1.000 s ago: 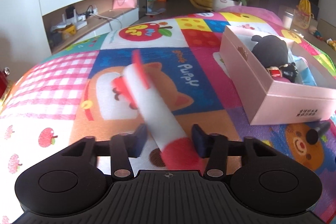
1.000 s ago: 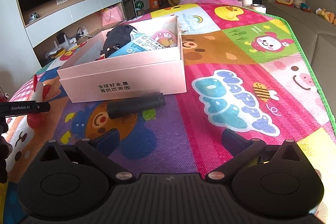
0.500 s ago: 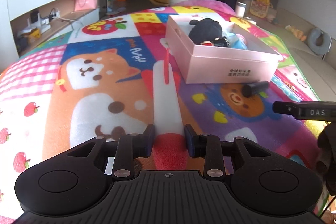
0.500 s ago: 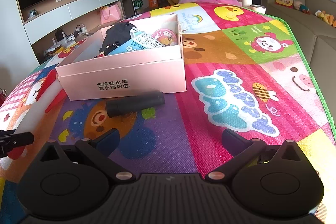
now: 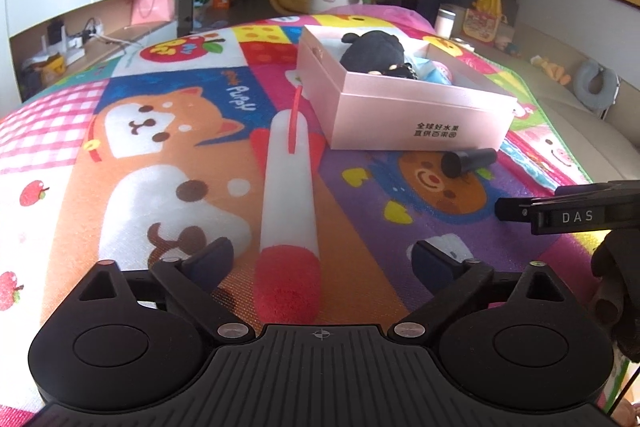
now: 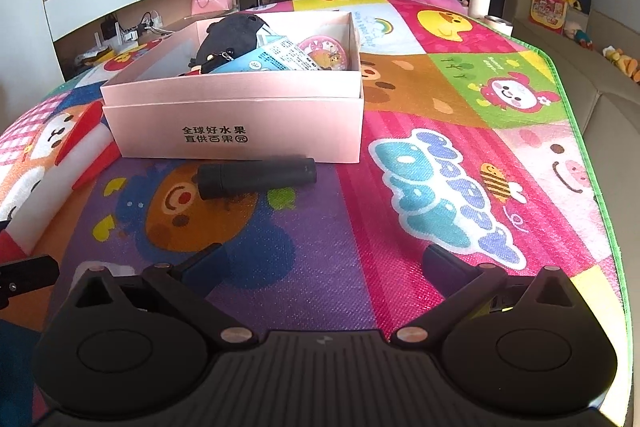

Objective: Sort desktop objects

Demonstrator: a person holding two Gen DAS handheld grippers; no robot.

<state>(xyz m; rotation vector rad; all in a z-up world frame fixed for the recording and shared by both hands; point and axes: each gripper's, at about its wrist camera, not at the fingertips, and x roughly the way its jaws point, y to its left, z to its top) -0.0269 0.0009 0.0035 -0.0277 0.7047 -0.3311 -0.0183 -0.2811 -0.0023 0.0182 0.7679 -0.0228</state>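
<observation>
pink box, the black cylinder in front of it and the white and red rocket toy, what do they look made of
Pink box: likely coated cardboard, with thin straight walls, a faint satin sheen and printed black characters.
Black cylinder: probably matte plastic or rubber, with an even dull surface and no glare; hard to tell which.
Rocket toy: looks like soft foam or plush, with a fuzzy red end and a matte white body.

Foam rocket [image 5: 287, 187] between the claw fingers: white body, red nose and fins. Box [image 5: 416, 115] ahead, right: pale pink, black lettering. Tube [image 6: 256, 177] before it: black. Mat [image 5: 132, 155] beneath: multicoloured cartoon patchwork.
</observation>
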